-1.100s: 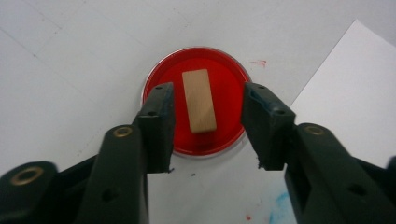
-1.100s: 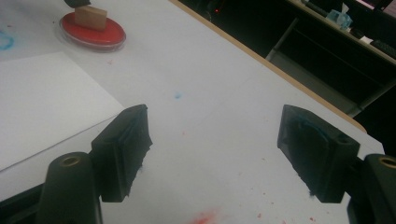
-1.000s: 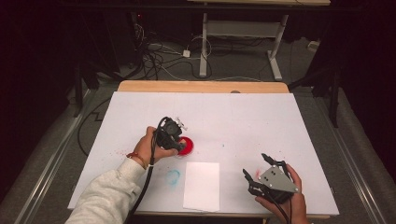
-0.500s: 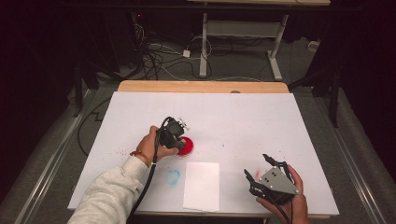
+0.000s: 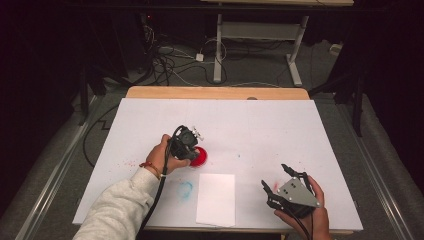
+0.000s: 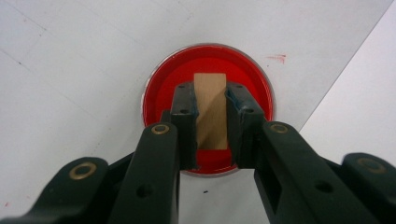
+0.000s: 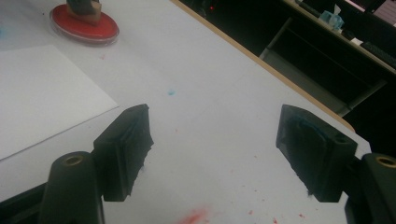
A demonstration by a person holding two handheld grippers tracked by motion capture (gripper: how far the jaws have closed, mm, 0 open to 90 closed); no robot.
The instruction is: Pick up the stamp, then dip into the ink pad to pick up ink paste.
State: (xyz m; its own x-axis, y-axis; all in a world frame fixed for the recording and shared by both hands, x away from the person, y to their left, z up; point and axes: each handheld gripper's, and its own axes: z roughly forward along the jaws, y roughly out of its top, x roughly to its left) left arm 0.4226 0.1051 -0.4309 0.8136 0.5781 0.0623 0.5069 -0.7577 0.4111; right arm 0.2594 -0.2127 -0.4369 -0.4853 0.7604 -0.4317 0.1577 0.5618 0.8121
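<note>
Wooden stamp block [image 6: 211, 111] stands upright mid-frame over the red ink pad [image 6: 159, 93], pinched by the left hand-held gripper [image 6: 210, 122]; right hand-held gripper [image 7: 215, 154] spread wide.

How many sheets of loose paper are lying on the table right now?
1. A single white paper sheet lies near the table's front edge, just in front of the red ink pad, between the two hands.

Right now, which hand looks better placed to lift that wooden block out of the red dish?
The left. Its gripper is already shut on the wooden block over the red dish, while the right gripper is open, nearer the table's edge.
</note>
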